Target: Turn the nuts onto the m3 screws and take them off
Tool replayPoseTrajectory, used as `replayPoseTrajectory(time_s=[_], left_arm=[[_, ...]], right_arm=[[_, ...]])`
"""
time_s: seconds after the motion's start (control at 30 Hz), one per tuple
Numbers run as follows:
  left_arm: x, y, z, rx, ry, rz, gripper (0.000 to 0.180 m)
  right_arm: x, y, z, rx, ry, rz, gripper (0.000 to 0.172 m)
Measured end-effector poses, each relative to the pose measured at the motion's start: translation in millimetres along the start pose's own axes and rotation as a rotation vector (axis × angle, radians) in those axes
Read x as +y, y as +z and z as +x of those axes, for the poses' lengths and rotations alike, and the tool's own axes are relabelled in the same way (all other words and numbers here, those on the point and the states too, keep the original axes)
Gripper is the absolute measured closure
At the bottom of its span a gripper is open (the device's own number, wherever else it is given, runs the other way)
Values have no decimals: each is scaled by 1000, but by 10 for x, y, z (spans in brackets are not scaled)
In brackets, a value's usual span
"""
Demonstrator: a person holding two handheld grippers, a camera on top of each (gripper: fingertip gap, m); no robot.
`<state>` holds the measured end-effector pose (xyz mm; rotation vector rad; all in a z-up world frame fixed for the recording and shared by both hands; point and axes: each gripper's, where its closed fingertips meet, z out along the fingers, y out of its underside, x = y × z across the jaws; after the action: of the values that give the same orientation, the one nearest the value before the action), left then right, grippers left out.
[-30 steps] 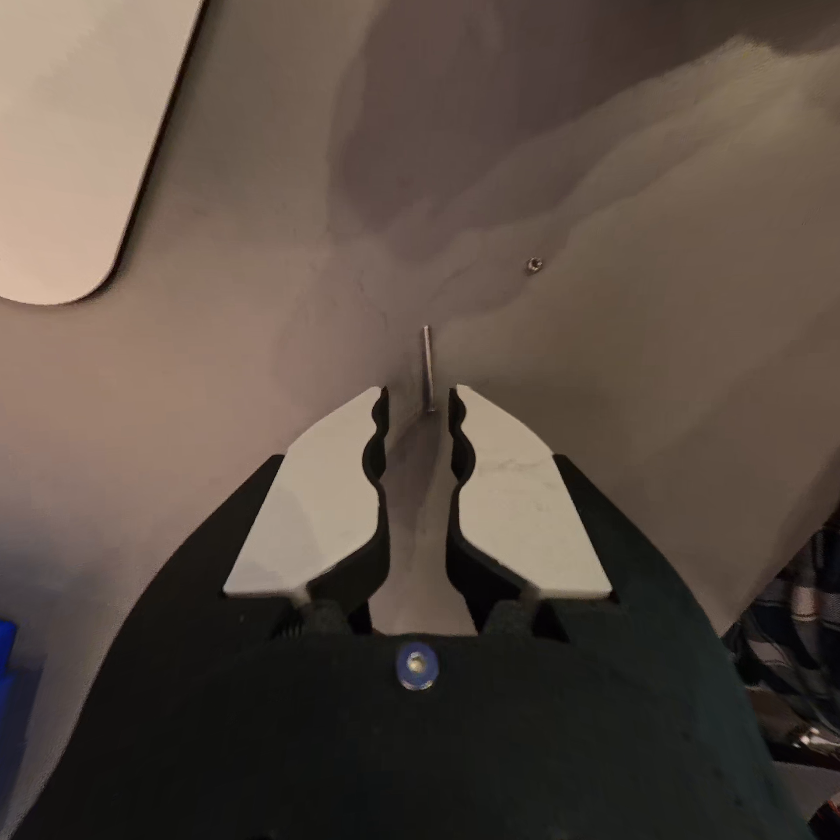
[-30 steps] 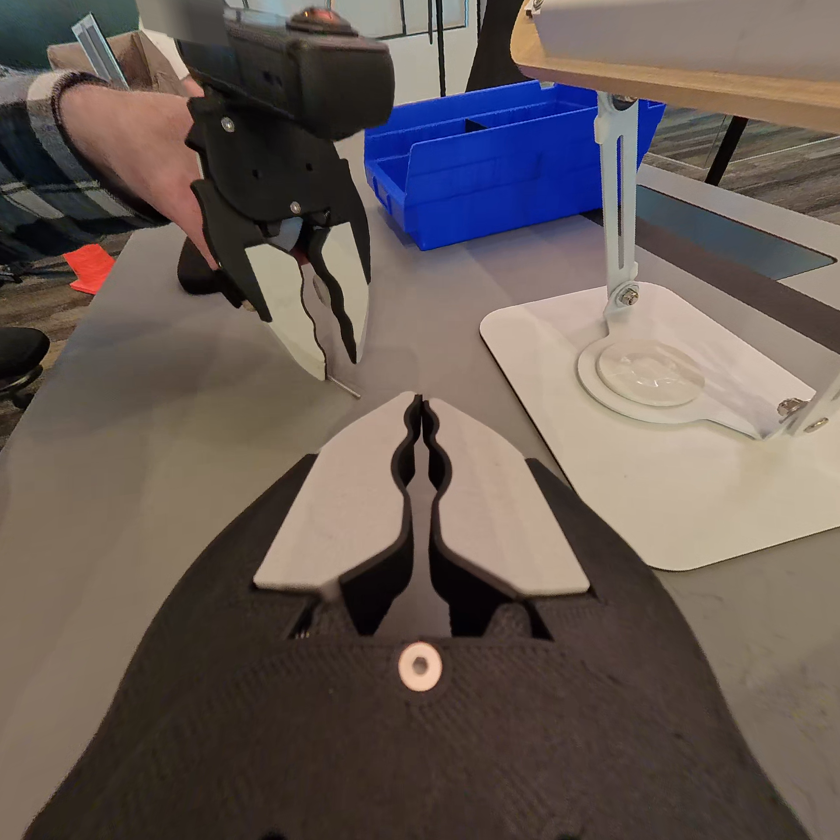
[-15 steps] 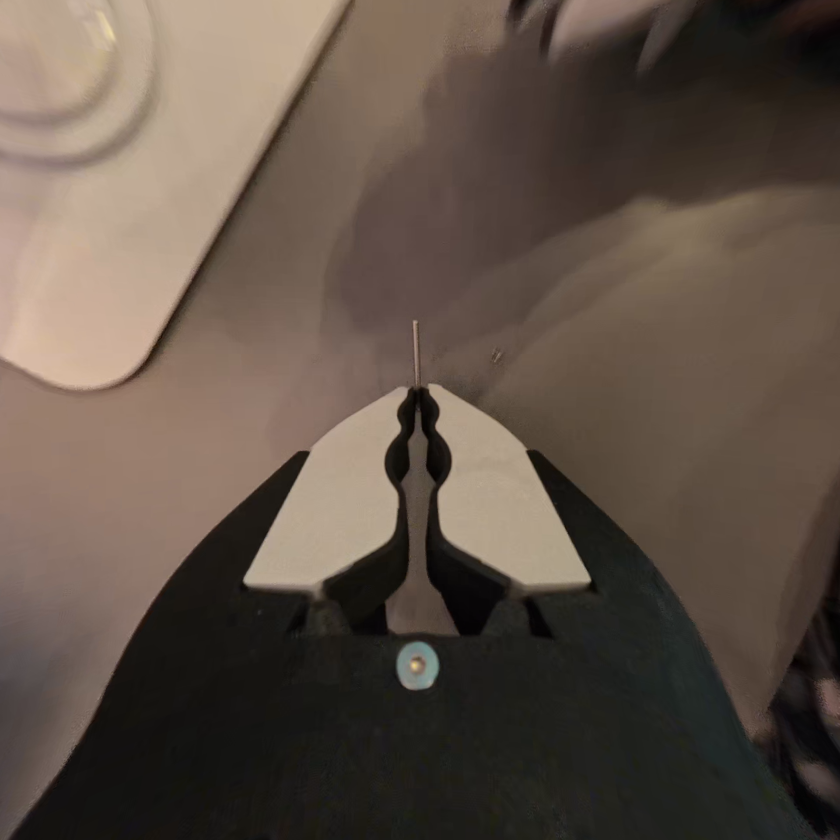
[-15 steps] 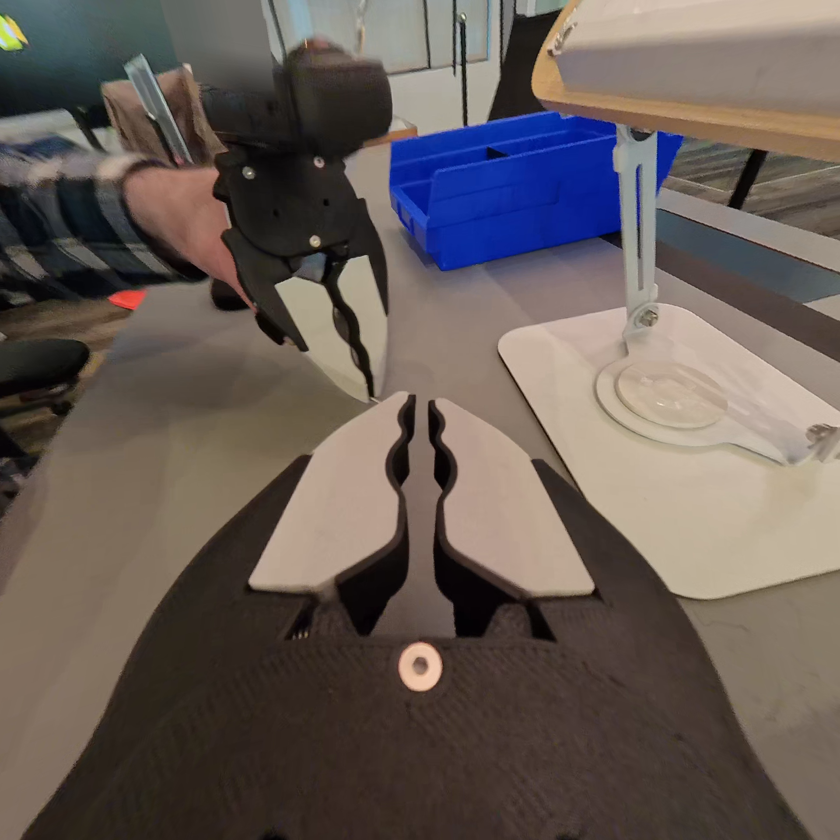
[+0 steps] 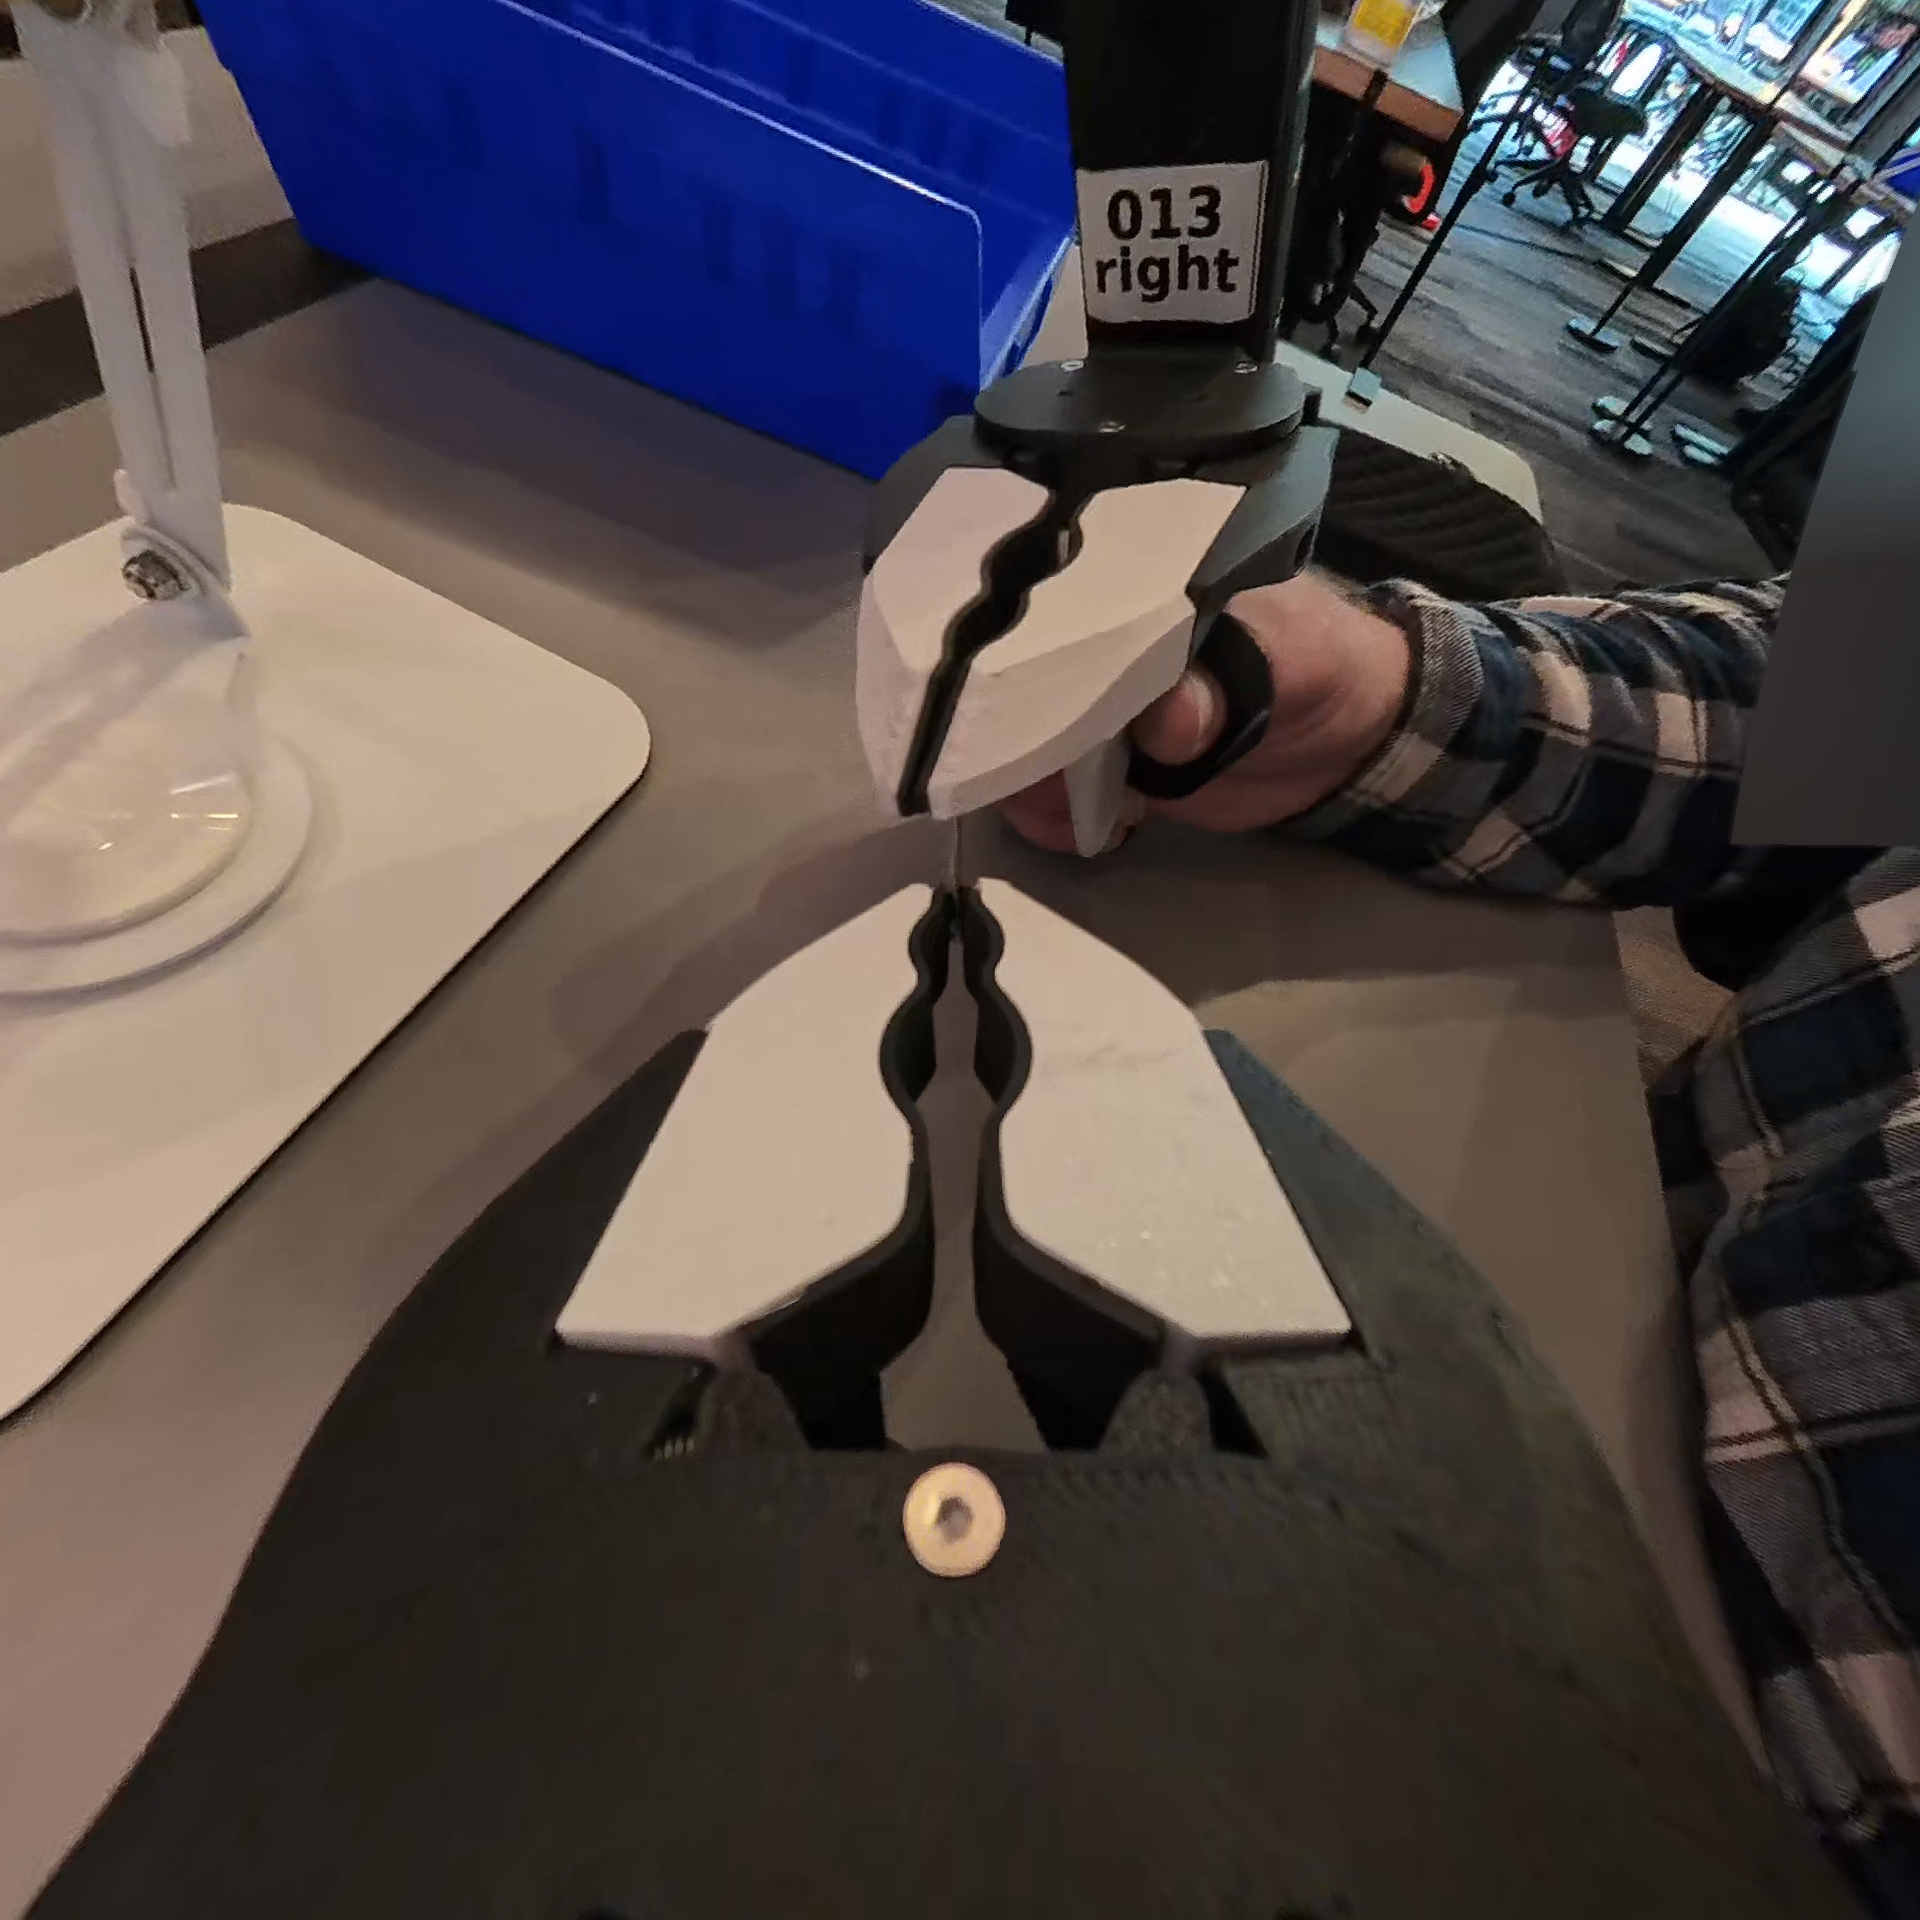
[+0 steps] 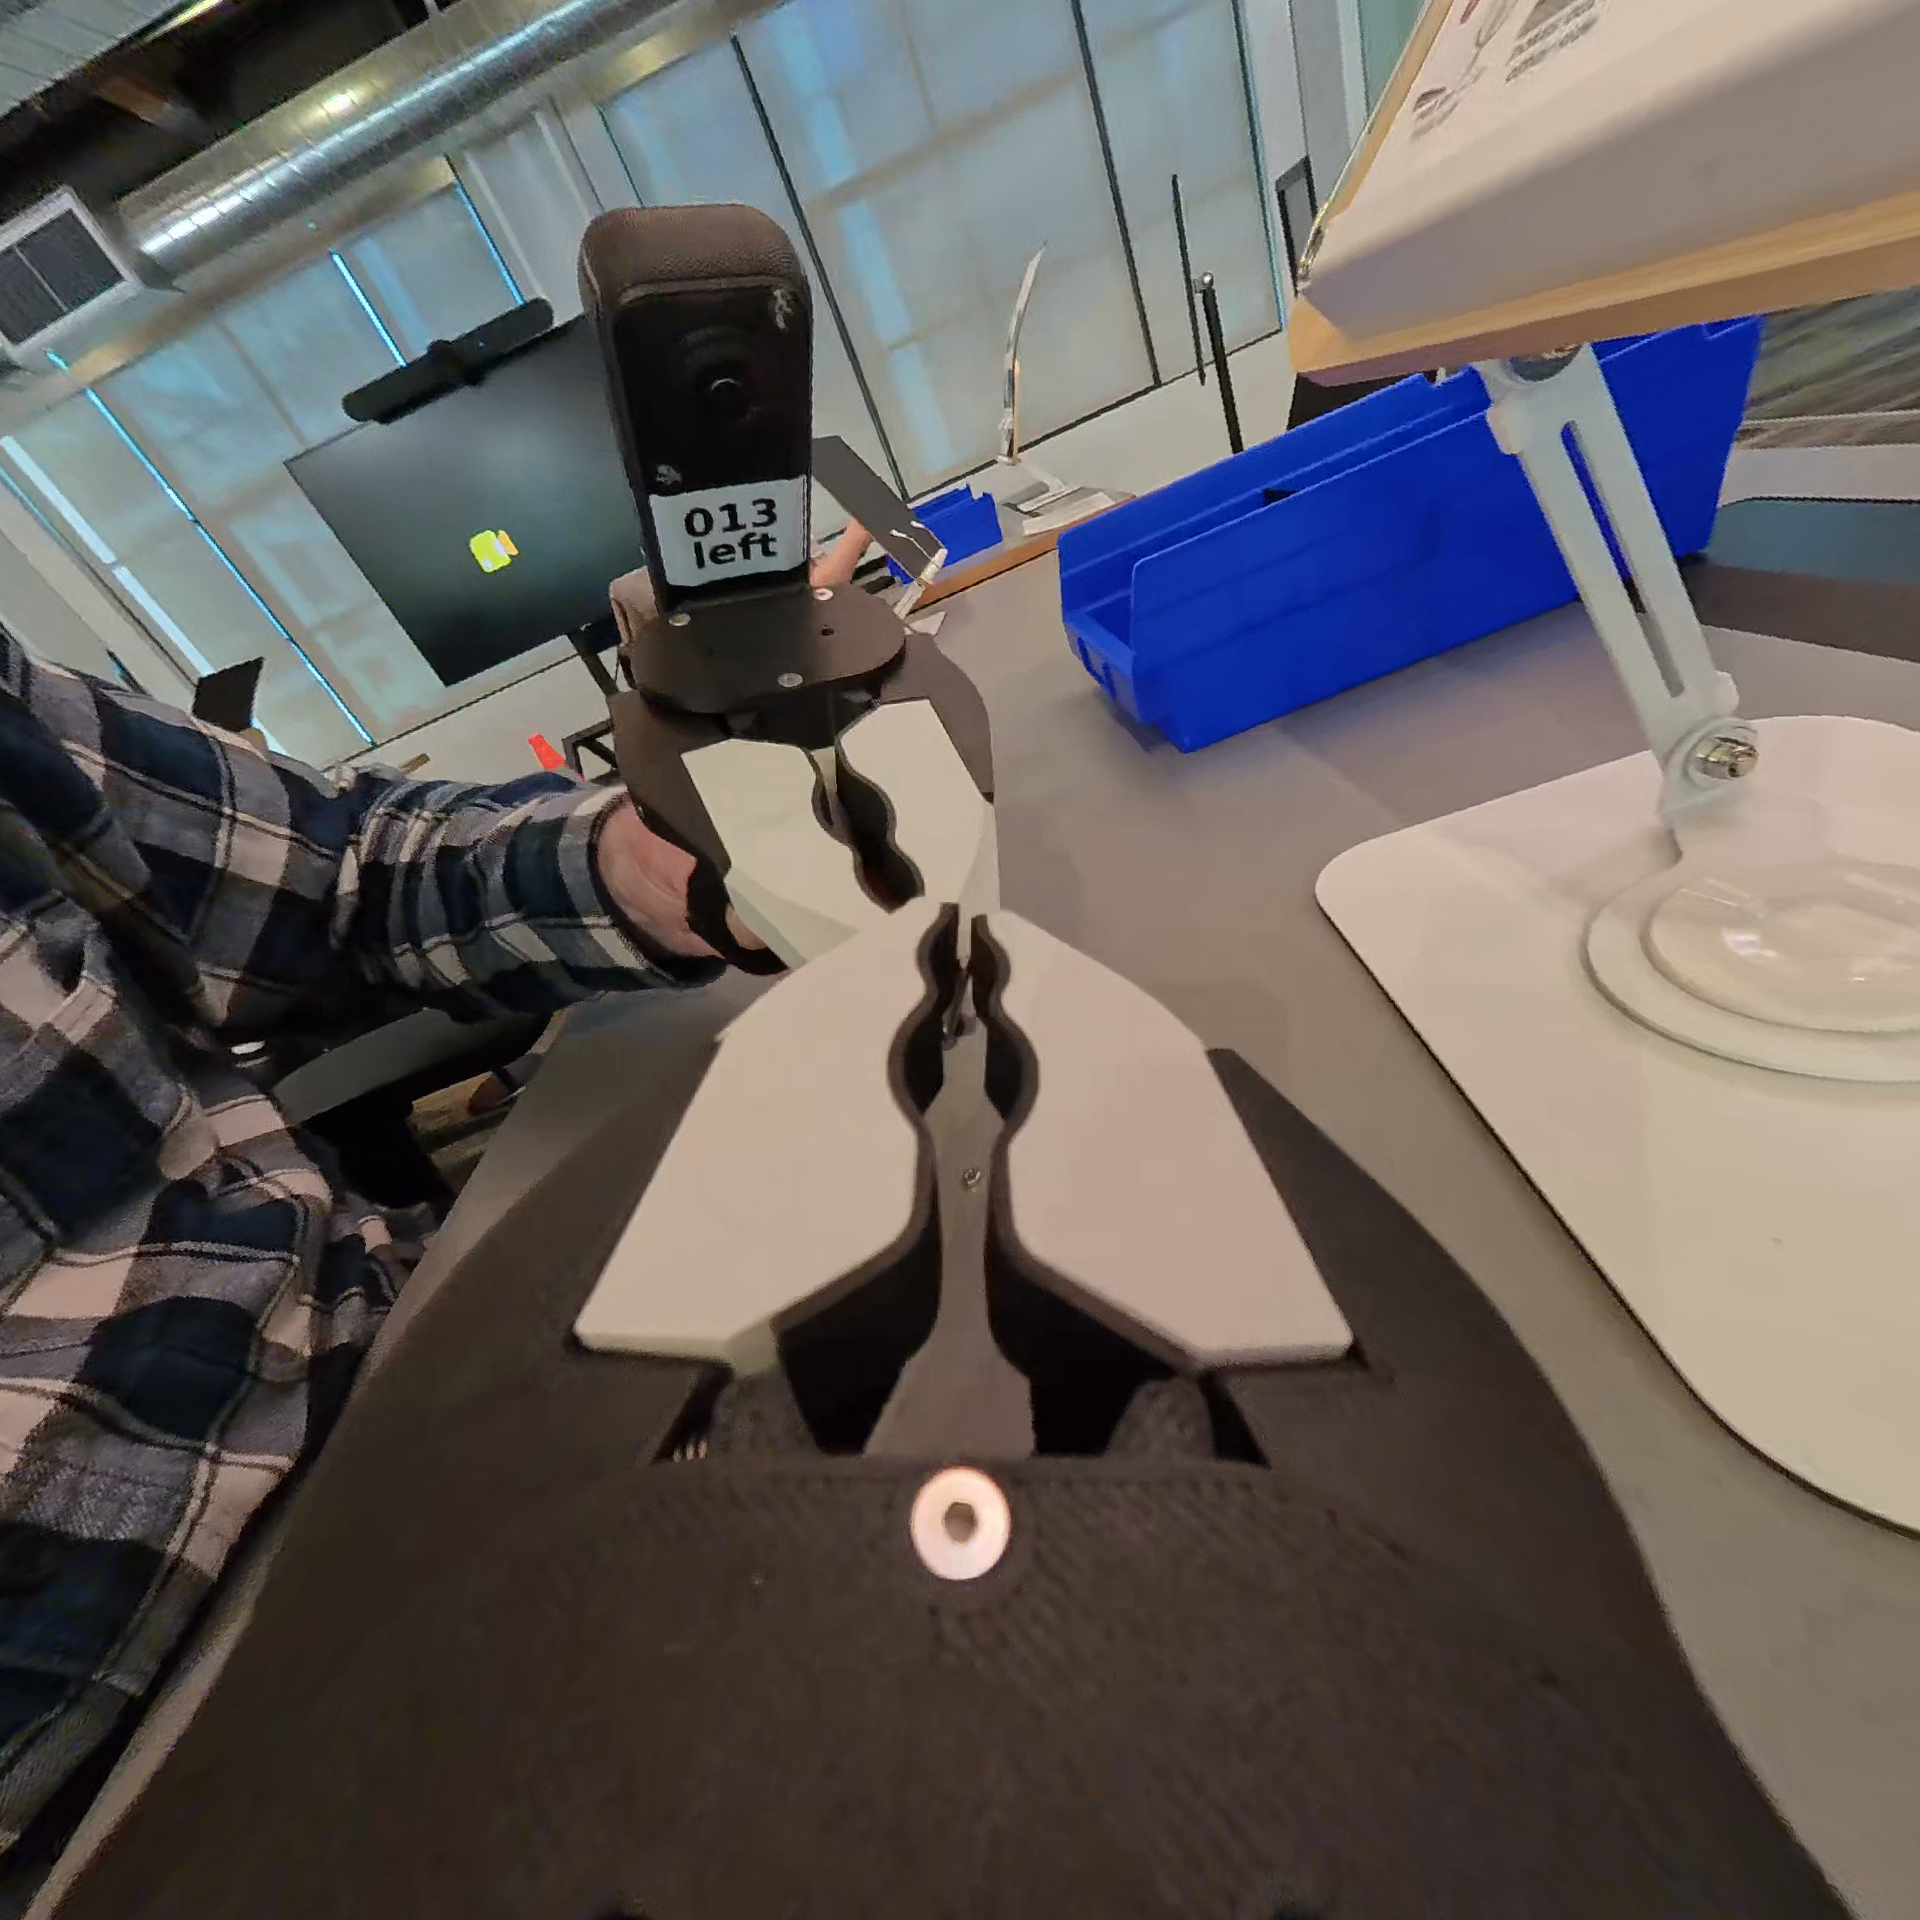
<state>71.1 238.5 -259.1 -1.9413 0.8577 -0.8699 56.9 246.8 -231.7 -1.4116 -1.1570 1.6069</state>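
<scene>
My left gripper (image 5: 954, 896) is shut on one end of a thin metal screw (image 5: 956, 852) and holds it in the air above the grey table (image 5: 727, 582). The screw points straight at my right gripper (image 5: 914, 805), which faces it tip to tip. In the right wrist view my right gripper (image 6: 961, 920) is shut on the screw's (image 6: 966, 971) other end, which reaches into the first hollow between the pads. My left gripper (image 6: 914, 883) is just beyond it. A small nut (image 6: 971, 1176) lies on the table below, seen through the gap behind the pads.
A blue bin (image 5: 623, 208) stands at the back of the table. A white stand with a flat base plate (image 5: 364, 779) is beside the grippers, and it is on the right in the right wrist view (image 6: 1558, 1039). A person's plaid sleeves (image 5: 1558, 727) hold both grippers. The grippers are tip to tip, or close to it. Left tips and right tips are each some 20 cm from the flat base plate (image 5: 364, 779). The right camera catches it too, in the right wrist view (image 6: 1861, 1136).
My left gripper closed on the screw lying on the table, lifted it and swung up to face my right gripper. My right gripper rose and took the screw's free end between its tips.
</scene>
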Motion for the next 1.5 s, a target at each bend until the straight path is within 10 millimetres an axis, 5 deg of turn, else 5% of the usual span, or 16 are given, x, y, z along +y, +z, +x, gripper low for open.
replayPoseTrajectory(time_s=[0.33,0.47,0.6,0.8,1.13,1.2,1.3,1.4,1.5], left_arm=[[-58,-1,28,55,-50,68,178],[-41,-13,5,59,-40,49,143],[-21,35,33,69,2,11,145],[97,172,53,87,36,-52,172],[113,208,72,77,73,-31,177],[50,175,47,70,60,1,177],[-5,88,-57,41,58,40,177],[-87,-55,-207,7,71,91,177],[-224,-242,-394,-20,78,173,177]], right_arm=[[-37,-20,-23,18,-46,-15,170],[-44,-33,-4,35,-62,-26,170],[-6,-15,-19,38,-101,-72,170],[38,5,-59,38,-159,-144,170],[50,32,-54,65,-208,-188,170],[-32,32,-65,66,-203,-138,169],[-178,-56,13,105,-195,-79,137],[-204,-123,68,111,-197,-76,138],[12,-64,102,90,-204,-187,146]])
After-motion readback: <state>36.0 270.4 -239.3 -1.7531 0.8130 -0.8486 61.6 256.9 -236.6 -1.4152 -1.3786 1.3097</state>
